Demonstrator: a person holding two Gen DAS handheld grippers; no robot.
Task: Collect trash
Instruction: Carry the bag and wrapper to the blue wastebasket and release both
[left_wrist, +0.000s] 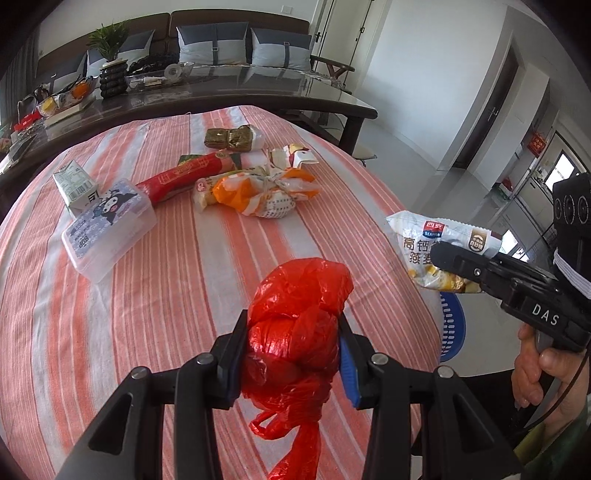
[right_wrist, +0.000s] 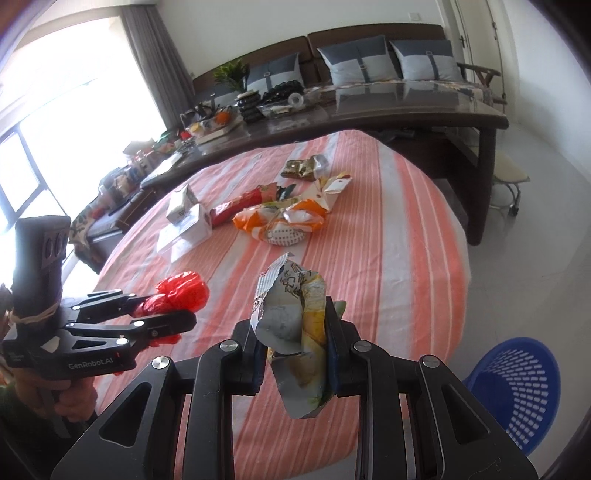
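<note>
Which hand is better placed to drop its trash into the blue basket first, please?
Right. The right gripper holds the snack wrapper near the blue basket; the left gripper holds the red bag farther away.

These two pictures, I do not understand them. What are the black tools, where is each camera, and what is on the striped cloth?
No robot here: a person holds one hand tool in each hand, and each tool has a camera looking along its two fingers.

The left camera view shows the left gripper shut on a red plastic bag. The right camera view shows the right gripper shut on a crumpled snack packet. Each tool also appears sideways in the other picture.

On the striped cloth lie more trash: an orange and white bag, a red wrapper, a clear plastic box and a small carton. A blue basket stands on the floor beside the table.
</note>
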